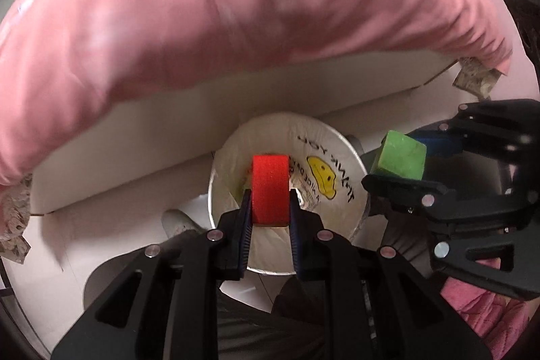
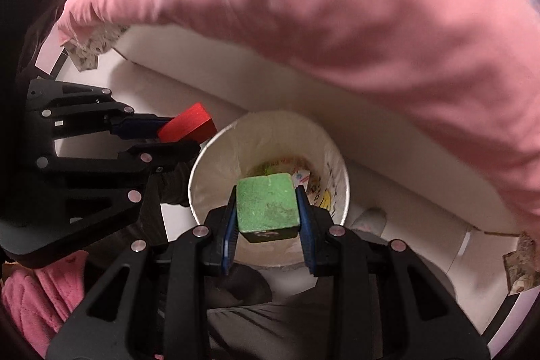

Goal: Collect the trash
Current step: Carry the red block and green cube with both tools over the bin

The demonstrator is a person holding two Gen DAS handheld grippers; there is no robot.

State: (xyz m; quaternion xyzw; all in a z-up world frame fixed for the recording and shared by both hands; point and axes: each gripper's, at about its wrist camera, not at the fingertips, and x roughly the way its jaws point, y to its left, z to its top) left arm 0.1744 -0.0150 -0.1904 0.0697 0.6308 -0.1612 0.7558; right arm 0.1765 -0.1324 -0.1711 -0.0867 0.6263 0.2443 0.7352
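My left gripper (image 1: 270, 208) is shut on a red block (image 1: 271, 189) and points down over a white trash bin (image 1: 222, 171) lined with a bag that bears a yellow smiley. In the right wrist view the same red block (image 2: 187, 125) hangs just left of the bin's rim (image 2: 199, 157). My right gripper (image 2: 268, 215) is shut on a green block (image 2: 266, 206), held over the bin's mouth; scraps lie at the bottom. From the left wrist view the green block (image 1: 400, 156) shows at the bin's right side.
A pink cloth (image 1: 236, 16) drapes over a white table edge (image 1: 135, 130) just behind the bin. Patterned paper scraps (image 1: 474, 78) hang at the cloth's corners. A person's dark trousers (image 2: 253, 319) and a pink fleece garment (image 2: 37, 299) lie below the grippers.
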